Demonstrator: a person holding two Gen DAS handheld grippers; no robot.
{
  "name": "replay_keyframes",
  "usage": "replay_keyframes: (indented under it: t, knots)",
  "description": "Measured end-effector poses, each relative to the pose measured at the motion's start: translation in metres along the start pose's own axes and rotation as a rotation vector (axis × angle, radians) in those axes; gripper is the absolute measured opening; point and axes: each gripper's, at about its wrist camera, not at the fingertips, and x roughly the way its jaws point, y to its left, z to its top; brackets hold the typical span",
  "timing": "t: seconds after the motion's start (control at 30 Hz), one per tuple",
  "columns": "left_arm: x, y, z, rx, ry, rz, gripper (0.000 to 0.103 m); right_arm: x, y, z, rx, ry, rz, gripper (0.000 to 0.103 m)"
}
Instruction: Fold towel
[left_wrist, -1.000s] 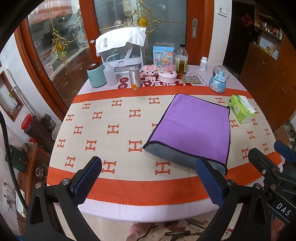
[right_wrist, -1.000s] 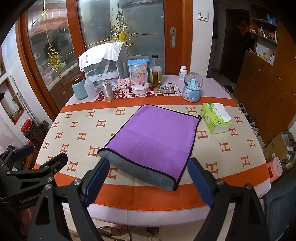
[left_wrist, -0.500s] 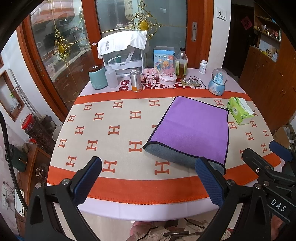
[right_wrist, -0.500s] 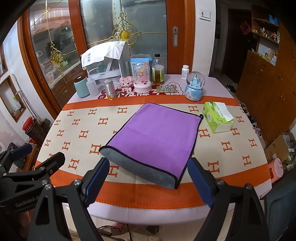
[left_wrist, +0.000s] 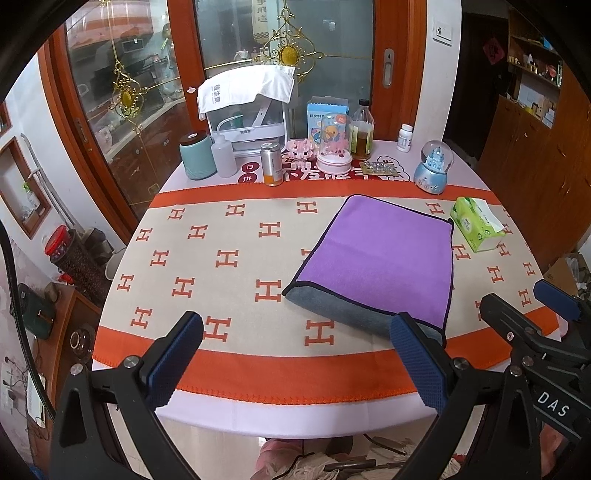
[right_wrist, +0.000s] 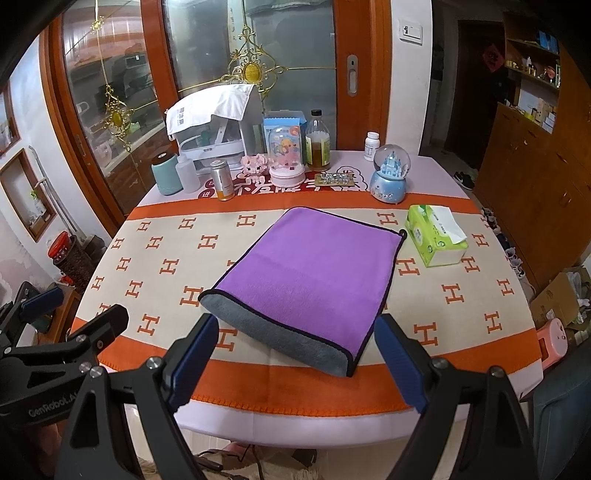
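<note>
A purple towel (left_wrist: 384, 254) with a grey underside lies folded on the round table, its grey fold facing the near edge; it also shows in the right wrist view (right_wrist: 314, 277). My left gripper (left_wrist: 295, 365) is open and empty, held back over the table's near edge, left of the towel's grey fold. My right gripper (right_wrist: 295, 360) is open and empty, held over the near edge just in front of the towel. Each gripper shows at the edge of the other's view: the right one (left_wrist: 546, 314) and the left one (right_wrist: 74, 325).
A green tissue pack (right_wrist: 436, 236) lies right of the towel. Along the far edge stand a snow globe (right_wrist: 389, 179), bottles, a can (right_wrist: 223, 181), a teal canister (right_wrist: 166, 173) and a covered white rack (right_wrist: 214, 125). The cloth (left_wrist: 221, 258) is beige with orange H marks.
Both grippers have drawn back and risen slightly from the table, so the towel looks a little farther away. The towel has not moved.
</note>
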Motion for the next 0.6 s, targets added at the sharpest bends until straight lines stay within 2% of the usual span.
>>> replay_keyframes:
  t: [0.6]
  knots:
    - [-0.0051, -0.0076, -0.0100, -0.015, -0.002, 0.012, 0.101, -0.0021, -0.0022, -0.0021, -0.005, -0.004, 0.013, 0.087]
